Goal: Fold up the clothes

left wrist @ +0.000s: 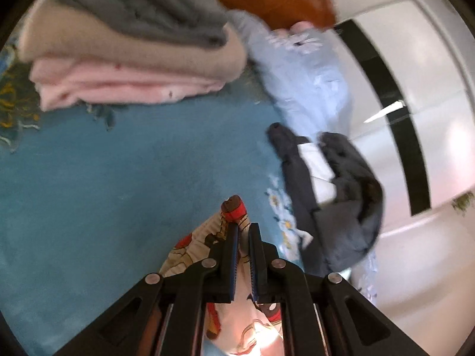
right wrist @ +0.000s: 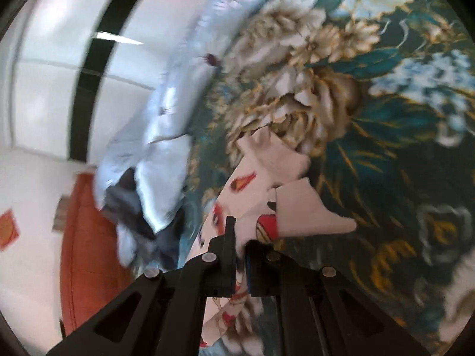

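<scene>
I have the printed garment [left wrist: 204, 246] pinched in both grippers. In the left view the left gripper [left wrist: 244, 230] sits at lower centre, fingers nearly together with a corner of the cream, red-patterned cloth between them. In the right view the right gripper [right wrist: 240, 237] is at lower centre too, nipped on an edge of the same cloth [right wrist: 267, 178], which runs up toward mid-frame over the floral cover [right wrist: 371, 103].

My main worry is grip. Each hold looks like a shallow bite near the fingertips, so a quick pull could slip the fabric out of one side and let the fold collapse. If my two hands travel unevenly, I judge the crease would come out skewed. In the left view the dark garment [left wrist: 341, 195] and pale blue garment [left wrist: 302, 83] lie along the right edge of the teal cover [left wrist: 104, 178]; a wide swing could drag them off toward the floor. The folded stack [left wrist: 127, 53] at upper left is well apart and should be safe.

Both views are motion-blurred. I cannot tell what kind of garment I hold, nor how much of it hangs below the frame. The right finger in the right view is partly covered by cloth, so I cannot see how deep that hold goes. The stack's top is cut off.
</scene>
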`<state>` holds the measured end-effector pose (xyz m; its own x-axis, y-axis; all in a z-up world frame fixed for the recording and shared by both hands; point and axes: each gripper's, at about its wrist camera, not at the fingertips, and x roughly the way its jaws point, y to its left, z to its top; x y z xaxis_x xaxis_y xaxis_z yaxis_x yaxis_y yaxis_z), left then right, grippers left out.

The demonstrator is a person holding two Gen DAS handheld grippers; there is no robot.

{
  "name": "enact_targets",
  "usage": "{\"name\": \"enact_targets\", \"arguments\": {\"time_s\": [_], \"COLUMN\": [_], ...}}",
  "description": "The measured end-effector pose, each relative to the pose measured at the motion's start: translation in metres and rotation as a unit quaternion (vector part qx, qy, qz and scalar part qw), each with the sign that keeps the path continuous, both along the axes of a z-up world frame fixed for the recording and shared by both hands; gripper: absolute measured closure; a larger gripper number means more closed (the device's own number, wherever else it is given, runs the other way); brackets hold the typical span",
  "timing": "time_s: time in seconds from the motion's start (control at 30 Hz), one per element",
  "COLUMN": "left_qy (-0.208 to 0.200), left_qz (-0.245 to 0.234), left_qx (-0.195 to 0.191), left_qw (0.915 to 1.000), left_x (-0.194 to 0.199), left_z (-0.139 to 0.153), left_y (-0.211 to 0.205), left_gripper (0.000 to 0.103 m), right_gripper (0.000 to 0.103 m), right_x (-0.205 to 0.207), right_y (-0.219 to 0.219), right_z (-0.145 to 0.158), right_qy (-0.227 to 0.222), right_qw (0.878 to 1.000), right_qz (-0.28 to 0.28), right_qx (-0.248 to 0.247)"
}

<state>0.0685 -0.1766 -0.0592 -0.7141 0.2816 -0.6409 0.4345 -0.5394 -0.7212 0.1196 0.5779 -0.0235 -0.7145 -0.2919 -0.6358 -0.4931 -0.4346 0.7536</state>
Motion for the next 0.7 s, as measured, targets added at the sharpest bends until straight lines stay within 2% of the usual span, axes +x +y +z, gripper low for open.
{"name": "enact_targets", "arguments": {"time_s": [0.13, 0.23, 0.27, 0.3, 0.33, 0.37, 0.4, 0.47, 0.53, 0.7], "left_qy": [-0.04, -0.054, -0.045, -0.031, -0.013, -0.002, 0.005, 0.02, 0.034, -0.023], "left_qz": [-0.007, -0.018, -0.024, -0.031, -0.039, -0.042, -0.042, -0.042, -0.042, 0.0], "left_qx": [-0.007, -0.012, -0.004, 0.007, 0.018, 0.02, 0.015, 0.004, -0.006, 0.01], "left_qw": [0.9991, 0.9983, 0.9987, 0.999, 0.999, 0.9989, 0.999, 0.9989, 0.9985, 0.9997], "left_x": [-0.032, -0.049, -0.049, -0.047, -0.043, -0.034, -0.021, 0.003, 0.027, 0.07], "left_z": [-0.021, -0.032, -0.033, -0.032, -0.03, -0.027, -0.024, -0.018, -0.013, -0.043], "left_y": [0.003, 0.005, 0.006, 0.006, 0.006, 0.006, 0.006, 0.006, 0.006, -0.004], "left_gripper": [0.095, 0.091, 0.088, 0.075, 0.057, 0.051, 0.047, 0.047, 0.042, 0.042], "right_gripper": [0.095, 0.093, 0.085, 0.063, 0.052, 0.041, 0.041, 0.041, 0.041, 0.041], "right_x": [-0.064, -0.085, -0.09, -0.093, -0.093, -0.09, -0.086, -0.072, -0.054, -0.005], "right_y": [0.004, 0.0, -0.001, -0.002, -0.002, -0.001, 0.0, 0.002, 0.004, 0.01], "right_z": [-0.013, -0.018, -0.018, -0.016, -0.011, -0.007, -0.002, 0.009, 0.008, -0.011], "right_qy": [-0.057, -0.07, -0.066, -0.054, -0.033, -0.014, 0.0, 0.017, 0.019, 0.001], "right_qw": [0.998, 0.998, 0.998, 0.998, 0.999, 1.0, 0.999, 0.998, 0.997, 0.997], "right_qz": [0.004, 0.003, 0.007, 0.01, 0.013, 0.016, 0.019, 0.024, 0.023, 0.015], "right_qx": [0.004, 0.011, 0.016, 0.019, 0.02, 0.023, 0.031, 0.054, 0.066, 0.072]}}
